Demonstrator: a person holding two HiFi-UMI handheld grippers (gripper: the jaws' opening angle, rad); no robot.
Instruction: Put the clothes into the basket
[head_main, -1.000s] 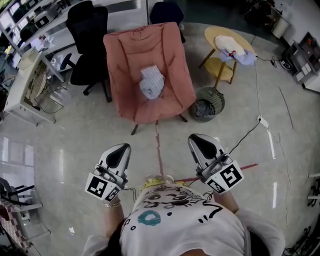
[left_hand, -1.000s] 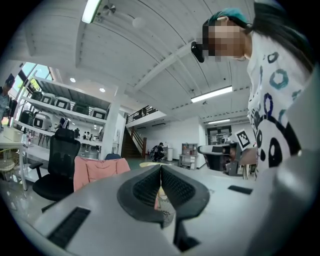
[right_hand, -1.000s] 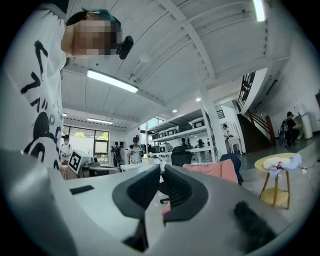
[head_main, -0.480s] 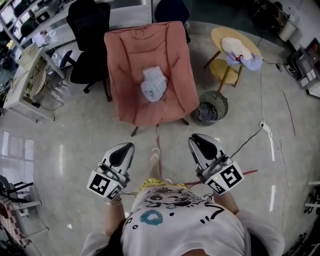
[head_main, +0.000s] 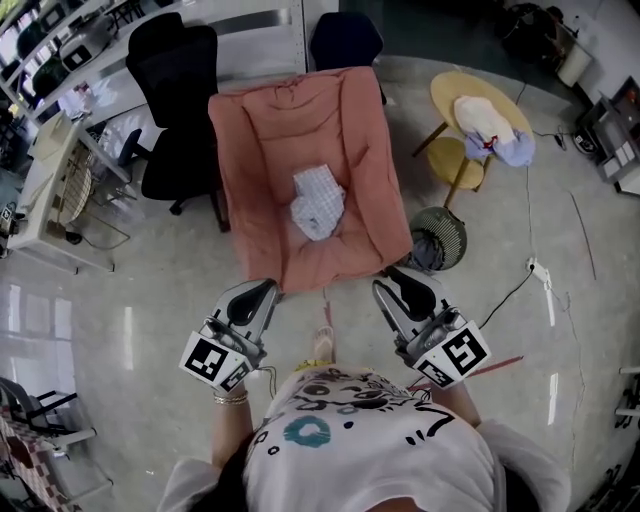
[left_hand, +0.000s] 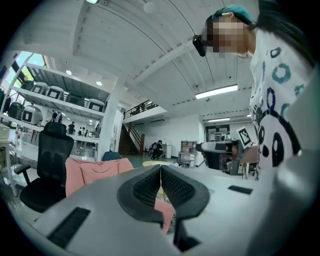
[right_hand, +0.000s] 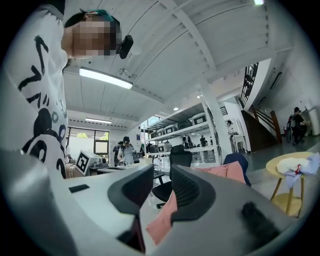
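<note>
left gripper (head_main: 262, 293) jaws together; right gripper (head_main: 392, 284) jaws just opening, nothing between; both at pink chair's (head_main: 280, 130) near edge; checked garment (head_main: 318, 203) on seat

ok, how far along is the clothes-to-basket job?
Done: the basket seems to hold one dark grey item already. In hand: nothing. The left gripper is shut and empty; the right gripper has just been opening its jaws, nothing between them. Left: the checked cloth on the pink chair, and the pale clothes on the round table.
</note>
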